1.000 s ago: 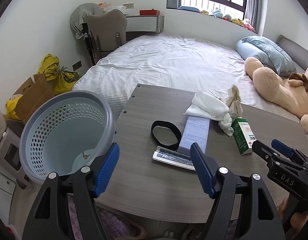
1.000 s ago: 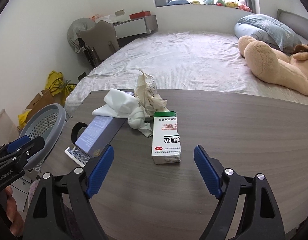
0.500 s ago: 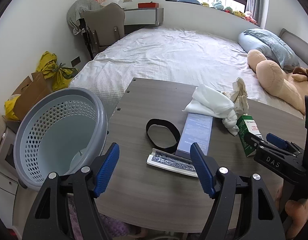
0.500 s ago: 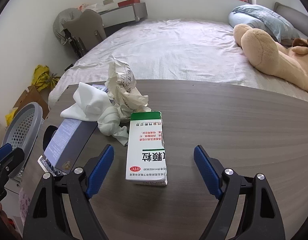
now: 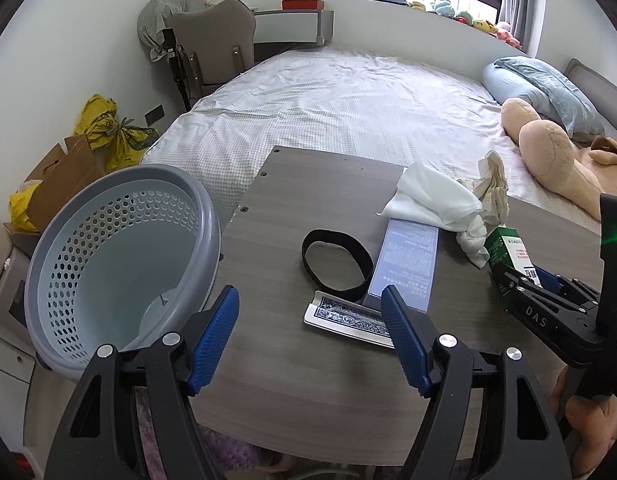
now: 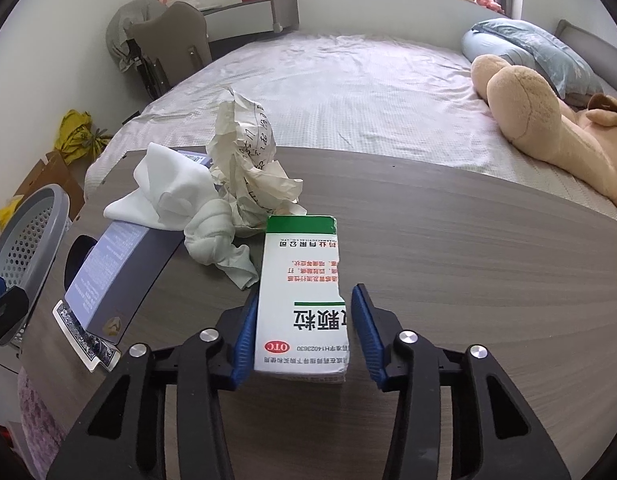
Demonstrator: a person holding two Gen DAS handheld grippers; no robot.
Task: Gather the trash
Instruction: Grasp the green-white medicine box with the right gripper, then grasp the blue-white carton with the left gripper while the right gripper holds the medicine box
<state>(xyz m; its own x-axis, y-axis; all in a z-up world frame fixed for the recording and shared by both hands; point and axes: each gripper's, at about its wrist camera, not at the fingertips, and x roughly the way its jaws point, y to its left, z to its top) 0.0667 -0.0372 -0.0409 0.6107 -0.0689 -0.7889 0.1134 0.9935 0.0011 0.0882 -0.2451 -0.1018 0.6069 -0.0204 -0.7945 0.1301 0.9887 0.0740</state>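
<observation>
1. Between the blue pads of the right tool (image 6: 302,320) lies the near end of the green-and-white medicine box (image 6: 302,292), flat on the table (image 6: 468,272); the jaws have just been closing. The left pad touches the box's side, while a narrow gap shows at the right pad.
2. Beyond the box's far end sit a crumpled paper ball (image 6: 248,160) and a white cloth (image 6: 180,196), both touching or nearly touching it.
3. Left of the box lie a long lavender carton (image 6: 116,264) and a playing-card pack (image 6: 84,340).
4. The left tool (image 5: 308,332) hangs wide and empty over the table's near edge, the perforated grey basket (image 5: 120,264) just to its left.
</observation>
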